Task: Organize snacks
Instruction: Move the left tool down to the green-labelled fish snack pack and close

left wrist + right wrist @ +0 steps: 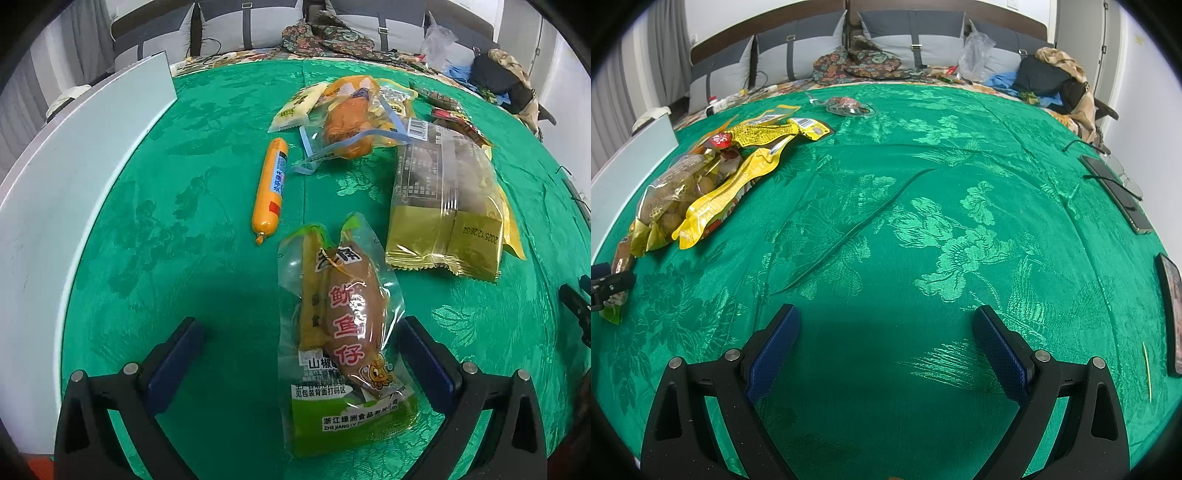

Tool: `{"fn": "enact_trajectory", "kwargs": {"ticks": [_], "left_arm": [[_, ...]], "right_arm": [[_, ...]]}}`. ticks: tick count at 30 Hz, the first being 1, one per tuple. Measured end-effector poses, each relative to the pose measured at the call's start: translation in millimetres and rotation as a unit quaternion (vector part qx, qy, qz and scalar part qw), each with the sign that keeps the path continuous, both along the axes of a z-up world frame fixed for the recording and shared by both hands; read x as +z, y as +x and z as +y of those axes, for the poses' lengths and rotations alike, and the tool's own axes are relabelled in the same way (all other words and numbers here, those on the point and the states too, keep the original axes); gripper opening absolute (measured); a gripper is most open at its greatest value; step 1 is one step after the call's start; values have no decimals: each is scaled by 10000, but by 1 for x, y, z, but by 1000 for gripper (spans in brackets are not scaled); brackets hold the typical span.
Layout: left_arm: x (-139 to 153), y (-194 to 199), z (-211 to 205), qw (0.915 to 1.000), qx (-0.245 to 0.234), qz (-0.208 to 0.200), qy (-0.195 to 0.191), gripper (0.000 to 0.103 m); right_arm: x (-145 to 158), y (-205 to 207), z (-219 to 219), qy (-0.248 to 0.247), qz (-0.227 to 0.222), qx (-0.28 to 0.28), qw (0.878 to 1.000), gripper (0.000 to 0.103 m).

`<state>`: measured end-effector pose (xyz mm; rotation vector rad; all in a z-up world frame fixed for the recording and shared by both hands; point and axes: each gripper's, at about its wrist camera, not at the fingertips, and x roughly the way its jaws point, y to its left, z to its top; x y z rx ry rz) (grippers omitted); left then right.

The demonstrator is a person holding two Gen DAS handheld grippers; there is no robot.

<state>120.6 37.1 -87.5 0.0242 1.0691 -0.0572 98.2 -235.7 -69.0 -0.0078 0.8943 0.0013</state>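
Your left gripper (299,343) gapes wide with the squid snack pouch (343,332) lying between its fingers, nearer the right one; centre it, then close on the firm middle.

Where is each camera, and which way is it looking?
Left wrist: sits on the left hand-held gripper, looking along its open fingers at a squid packet, a sausage and more snacks.
Right wrist: sits on the right hand-held gripper, looking along its open fingers over bare green cloth, snacks far left.
Both show: the green cloth, the gold packet, the bed behind.
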Motion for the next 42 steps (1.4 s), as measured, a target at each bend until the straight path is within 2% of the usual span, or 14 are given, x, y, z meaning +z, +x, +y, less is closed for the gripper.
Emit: {"fn": "enact_trajectory", "kwargs": {"ticks": [23,26,33,39,42], "left_arm": [[0,-1,1,9999,-115,-50,3,103],[0,5,0,9998,-192,94,13,103],[1,25,8,9948,-612,804,88,103],[2,28,17,9947,-490,901,108,103],[3,28,10,9943,-607,833,280,103]], "right_arm": [[0,0,0,-1,-3,0,10000,97],[0,0,0,-1,-3,0,10000,97],[0,0,0,-2,-4,-1,10000,97],[0,0,0,-1,-5,0,10000,97],[0,0,0,-2,-5,-1,10000,97]]}}
